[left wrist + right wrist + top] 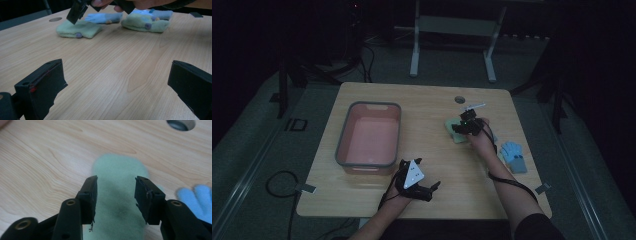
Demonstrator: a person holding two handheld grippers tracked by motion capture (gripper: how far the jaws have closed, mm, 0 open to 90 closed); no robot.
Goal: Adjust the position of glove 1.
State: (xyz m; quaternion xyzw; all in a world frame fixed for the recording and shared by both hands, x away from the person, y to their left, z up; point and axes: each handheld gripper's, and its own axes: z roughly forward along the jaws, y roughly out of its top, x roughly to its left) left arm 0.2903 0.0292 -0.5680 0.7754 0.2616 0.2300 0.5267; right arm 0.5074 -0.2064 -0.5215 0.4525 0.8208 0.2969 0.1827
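Left gripper (pixel 435 186) jaws wide apart, right gripper (pixel 116 195) jaws half-closed astride blurred green glove (pixel 117 170), grip unclear.

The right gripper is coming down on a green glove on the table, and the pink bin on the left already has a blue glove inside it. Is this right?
Not quite. In the high view the pink bin has nothing in it; the blue glove lies on the table near its right edge. The right gripper does stand over the green glove, jaws apart on either side.

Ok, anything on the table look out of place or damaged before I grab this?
Nothing stands out. The green glove lies flat between the right gripper jaws, the blue glove sits near the table's right edge, and the grey bin stands upright.
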